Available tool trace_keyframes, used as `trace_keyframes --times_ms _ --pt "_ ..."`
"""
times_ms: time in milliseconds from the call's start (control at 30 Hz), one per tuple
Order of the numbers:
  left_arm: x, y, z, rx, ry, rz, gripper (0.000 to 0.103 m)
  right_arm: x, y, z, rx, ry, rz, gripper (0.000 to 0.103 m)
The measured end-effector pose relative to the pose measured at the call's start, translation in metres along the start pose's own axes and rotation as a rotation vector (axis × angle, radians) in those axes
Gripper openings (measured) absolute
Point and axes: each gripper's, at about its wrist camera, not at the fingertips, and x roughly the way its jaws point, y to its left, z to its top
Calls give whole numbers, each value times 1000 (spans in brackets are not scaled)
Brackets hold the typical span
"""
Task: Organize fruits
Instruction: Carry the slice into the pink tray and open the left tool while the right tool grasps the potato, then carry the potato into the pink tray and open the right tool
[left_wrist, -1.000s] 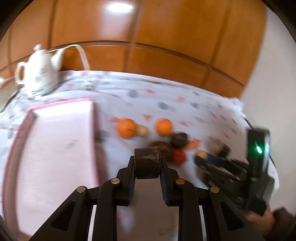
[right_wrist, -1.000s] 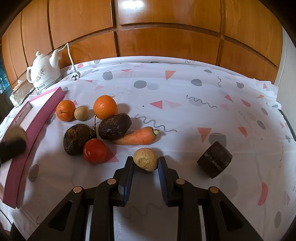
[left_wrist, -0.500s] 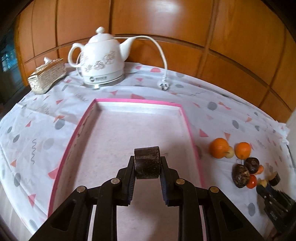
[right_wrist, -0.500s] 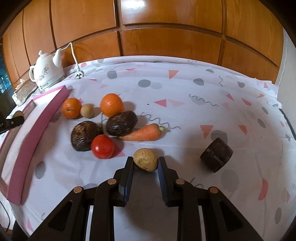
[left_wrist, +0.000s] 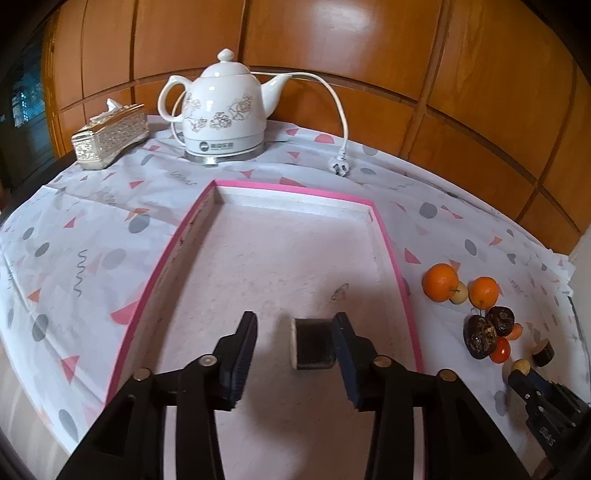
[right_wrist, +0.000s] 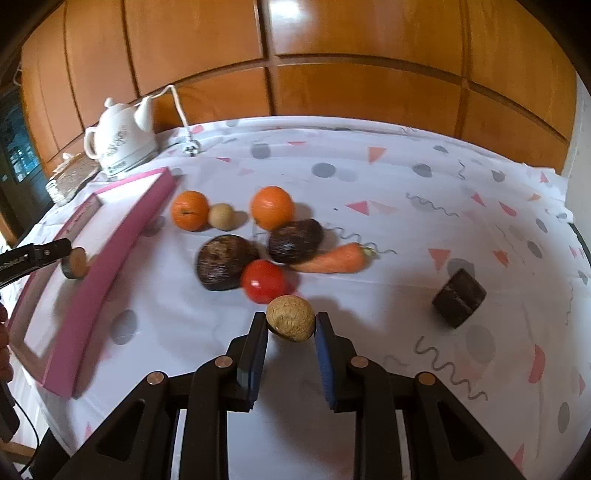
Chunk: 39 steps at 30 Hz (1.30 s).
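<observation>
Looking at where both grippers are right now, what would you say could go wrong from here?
1. The dark round slice in the pink tray still lies against one pad as the left gripper opens; it may roll or get dragged along.
2. The right gripper pinches the tan round fruit near its fingers' tips; it might slip out.

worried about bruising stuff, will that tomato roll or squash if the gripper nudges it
The tomato looks round and glossy, so it would probably roll and may slip between pads. It rests against a dark fruit, which should block rolling that way. It is probably soft; grip gently.

Home dining room: wood-panelled wall (left_wrist: 332, 55), tablecloth (right_wrist: 406, 184), kettle (left_wrist: 221, 114).
</observation>
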Motion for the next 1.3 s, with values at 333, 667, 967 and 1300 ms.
trace_keyframes --times_ms 333,667,967,1300 --pt "-12 14 -2 -31 -20 16 55 -13 50 12 -104 -24 128 26" --pt "-18 32 -9 -61 -15 33 59 -17 104 29 -199 -36 250 26" --pt "-24 35 -15 -52 -29 41 59 -7 138 45 -198 -30 305 26" --pt "-26 32 -18 -39 -24 14 63 -2 160 46 -180 -16 326 30"
